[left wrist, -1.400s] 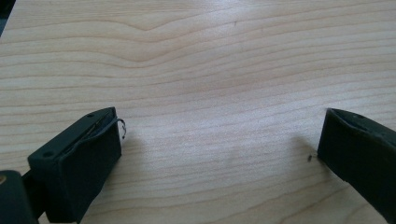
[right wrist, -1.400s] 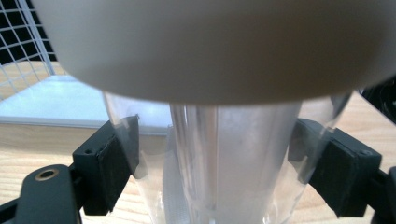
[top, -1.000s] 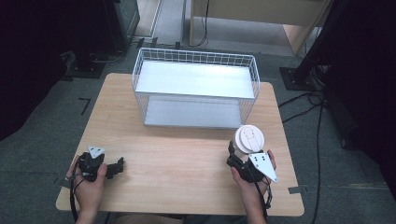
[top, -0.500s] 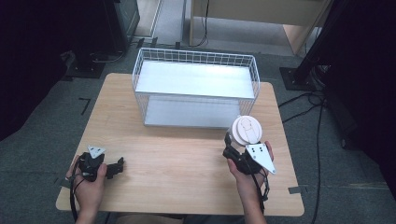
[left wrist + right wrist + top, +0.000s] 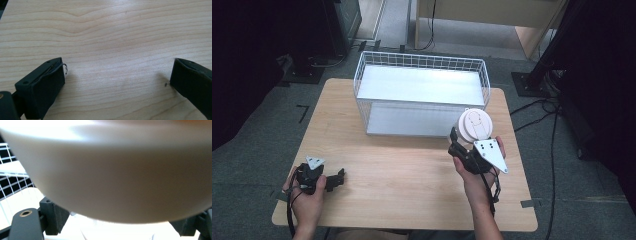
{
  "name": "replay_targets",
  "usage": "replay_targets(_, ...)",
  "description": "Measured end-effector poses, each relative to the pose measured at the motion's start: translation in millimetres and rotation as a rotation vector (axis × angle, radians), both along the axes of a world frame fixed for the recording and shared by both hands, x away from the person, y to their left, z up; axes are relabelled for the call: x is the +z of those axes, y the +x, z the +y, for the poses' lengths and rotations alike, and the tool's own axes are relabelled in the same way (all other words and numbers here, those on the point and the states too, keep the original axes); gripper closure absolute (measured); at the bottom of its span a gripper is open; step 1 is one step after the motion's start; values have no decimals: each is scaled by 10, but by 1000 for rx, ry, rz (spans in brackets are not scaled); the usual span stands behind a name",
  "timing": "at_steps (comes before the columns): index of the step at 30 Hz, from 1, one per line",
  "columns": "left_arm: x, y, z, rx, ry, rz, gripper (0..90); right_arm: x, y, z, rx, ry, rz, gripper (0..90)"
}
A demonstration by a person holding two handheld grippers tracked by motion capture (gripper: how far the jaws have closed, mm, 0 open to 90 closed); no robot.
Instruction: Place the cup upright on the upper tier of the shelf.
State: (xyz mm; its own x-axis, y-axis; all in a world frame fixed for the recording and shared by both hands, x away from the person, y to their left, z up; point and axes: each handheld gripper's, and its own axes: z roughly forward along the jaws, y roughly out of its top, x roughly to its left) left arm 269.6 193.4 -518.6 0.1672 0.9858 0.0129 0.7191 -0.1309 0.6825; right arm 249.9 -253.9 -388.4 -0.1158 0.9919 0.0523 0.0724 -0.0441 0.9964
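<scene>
1. Left gripper [image 5: 337, 178], black, held in the left hand [image 5: 307, 192] low at the near left corner of the light wooden table [image 5: 402, 175]; jaws spread wide in the left gripper view, nothing but bare wood grain [image 5: 112, 45] between them; released and empty.

2. White wire basket [image 5: 422, 92] with a pale flat floor, standing at the far middle of the table, well apart from the left gripper; wire front wall directly beyond the cup on the right side.

3. White paper cup with a round plastic lid [image 5: 476, 125], upright, raised just in front of the basket's right front corner, lid face up toward the high camera.

4. Right gripper [image 5: 458, 145], black with a grey three-cornered plate [image 5: 492, 154] on top, held in the right hand [image 5: 474, 175] at the right side of the table; jaws clenched on the cup from either side, cup just ahead of and above the hand.

5. Blurred pale cup wall [image 5: 120, 175] across most of the right gripper view, black pads [image 5: 56, 216] pressed at its lower left and lower right, white basket wires [image 5: 12, 180] at the left edge.

6. Grey floor, dark stands and black cables [image 5: 542, 107] around the table.
</scene>
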Motion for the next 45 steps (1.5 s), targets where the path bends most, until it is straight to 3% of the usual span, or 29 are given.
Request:
replay_targets(10,-1,0,0,0,0,-1,0,277,107,85,16,-23,-48,168)
replay_targets(27,1,0,0,0,0,1,0,585,273,131,19,-40,-94,168)
replay_targets(45,1,0,0,0,0,1,0,790,607,169,1,-53,-91,168)
